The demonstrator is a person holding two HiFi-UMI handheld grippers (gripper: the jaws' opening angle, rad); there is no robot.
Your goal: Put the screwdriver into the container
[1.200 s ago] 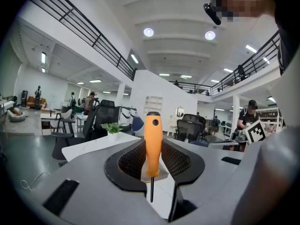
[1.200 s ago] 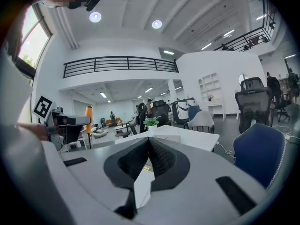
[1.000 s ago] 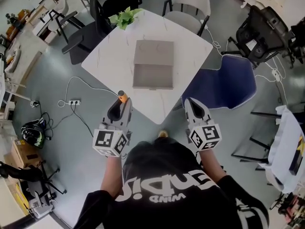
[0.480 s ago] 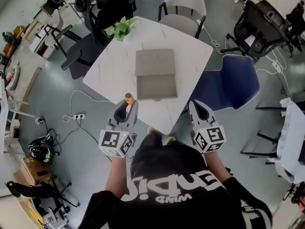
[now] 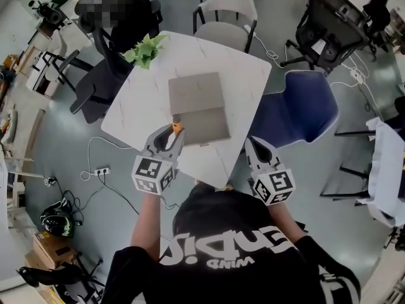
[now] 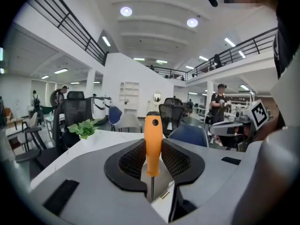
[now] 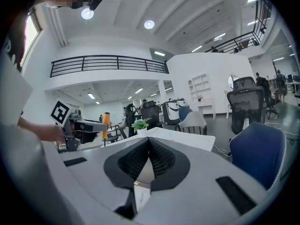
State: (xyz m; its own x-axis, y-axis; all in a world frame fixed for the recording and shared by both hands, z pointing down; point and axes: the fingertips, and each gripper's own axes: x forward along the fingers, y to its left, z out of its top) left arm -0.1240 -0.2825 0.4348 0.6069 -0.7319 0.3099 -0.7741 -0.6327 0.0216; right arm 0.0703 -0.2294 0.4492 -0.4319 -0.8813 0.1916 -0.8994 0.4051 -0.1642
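Note:
An open grey container (image 5: pixel 197 109) lies in the middle of the white table (image 5: pixel 142 116), its lid folded back towards the far side. My left gripper (image 5: pixel 171 135) is shut on the screwdriver (image 5: pixel 178 126), whose orange handle stands just at the container's near left corner. In the left gripper view the screwdriver (image 6: pixel 153 144) stands upright between the jaws of the left gripper (image 6: pixel 153 165), handle up and thin shaft down. My right gripper (image 5: pixel 253 144) is shut with nothing in it, near the table's front right edge. In the right gripper view the right gripper (image 7: pixel 149 150) has its pads pressed together.
A potted plant (image 5: pixel 145 48) stands on the table's far left corner. A blue chair (image 5: pixel 296 106) is at the table's right, a white chair (image 5: pixel 224 14) behind it, and black office chairs (image 5: pixel 95 75) to the left. A power strip and cable (image 5: pixel 98 170) lie on the floor.
Both grippers have moved forward to the table. The left one carried the screwdriver from over the floor to the container's near left corner.

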